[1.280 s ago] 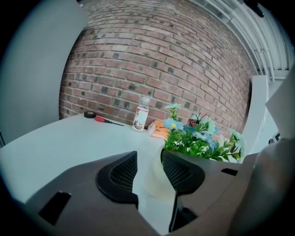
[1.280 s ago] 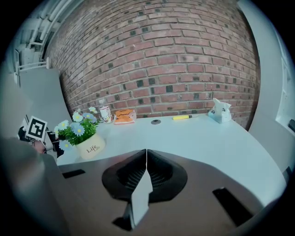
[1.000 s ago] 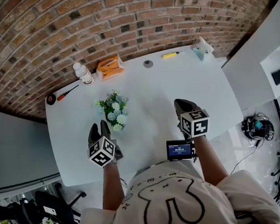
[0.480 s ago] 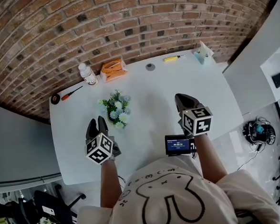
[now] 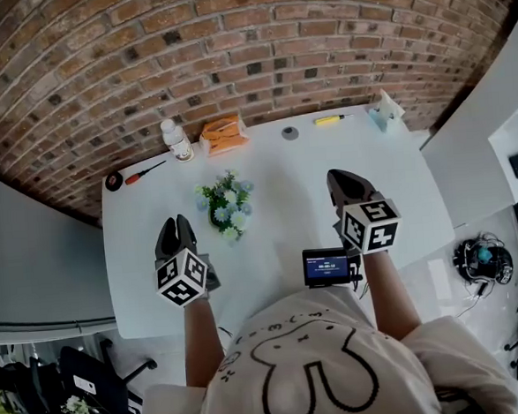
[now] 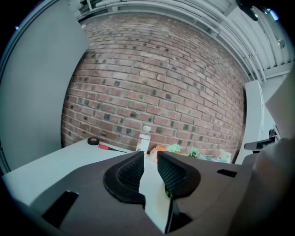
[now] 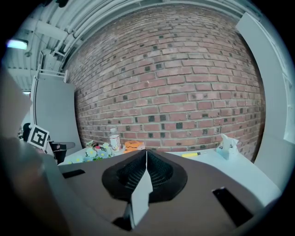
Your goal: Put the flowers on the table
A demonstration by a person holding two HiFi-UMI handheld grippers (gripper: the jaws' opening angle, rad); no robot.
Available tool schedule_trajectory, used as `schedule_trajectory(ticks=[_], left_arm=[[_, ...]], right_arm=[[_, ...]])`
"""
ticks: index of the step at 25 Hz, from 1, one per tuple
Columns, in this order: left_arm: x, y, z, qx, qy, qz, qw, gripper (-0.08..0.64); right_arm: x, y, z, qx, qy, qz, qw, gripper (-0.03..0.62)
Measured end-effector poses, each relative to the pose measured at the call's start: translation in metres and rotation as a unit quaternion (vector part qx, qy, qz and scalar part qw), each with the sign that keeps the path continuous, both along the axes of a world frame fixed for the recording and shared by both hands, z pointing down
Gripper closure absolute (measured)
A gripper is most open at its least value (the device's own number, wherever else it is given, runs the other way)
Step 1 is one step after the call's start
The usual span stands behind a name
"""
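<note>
Head view shows the flowers (image 5: 226,204) on the table (image 5: 283,169), near my left fingers (image 5: 174,238), which have just been closing and stand slightly apart, empty. My right fingers (image 5: 346,188) are pressed together, empty.

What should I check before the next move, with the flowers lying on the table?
1. The flowers rest on the table: ok.
2. The left gripper is empty: ok; its jaws stand apart, have just been closing, and nothing is between them.
3. The right gripper is empty: ok; jaws together.
4. Both are clear of the flowers: ok.
5. The flowers stand upright: cannot tell.
</note>
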State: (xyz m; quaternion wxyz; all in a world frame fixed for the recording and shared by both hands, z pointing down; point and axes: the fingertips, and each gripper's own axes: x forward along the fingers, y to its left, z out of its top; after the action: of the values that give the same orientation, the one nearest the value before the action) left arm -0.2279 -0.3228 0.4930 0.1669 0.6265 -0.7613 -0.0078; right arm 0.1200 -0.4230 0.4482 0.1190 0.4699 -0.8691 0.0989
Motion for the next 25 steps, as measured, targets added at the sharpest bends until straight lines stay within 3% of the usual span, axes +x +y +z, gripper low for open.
schedule_trajectory(ticks=[5,14,18,25], left_arm=[[-0.008,0.01,-0.005,-0.004,-0.034,0.005,0.9994,0.499],[-0.04,0.039,-0.022,0.003,-0.072,-0.035,0.9968,0.548],[-0.046,0.048,-0.038,0.027,-0.109,-0.024,0.9934,0.548],[-0.053,0.061,-0.074,0.098,-0.173,-0.025,0.9797,0.549]], right_arm=[[-0.024,0.0,0.0,0.006,0.002,-0.032,0.999,0.575],[-0.072,0.005,-0.005,0.029,0.012,-0.091,0.995,0.575],[-0.088,0.013,-0.012,0.075,0.007,-0.118,0.99,0.575],[-0.101,0.028,-0.03,0.167,-0.01,-0.136,0.976,0.575]])
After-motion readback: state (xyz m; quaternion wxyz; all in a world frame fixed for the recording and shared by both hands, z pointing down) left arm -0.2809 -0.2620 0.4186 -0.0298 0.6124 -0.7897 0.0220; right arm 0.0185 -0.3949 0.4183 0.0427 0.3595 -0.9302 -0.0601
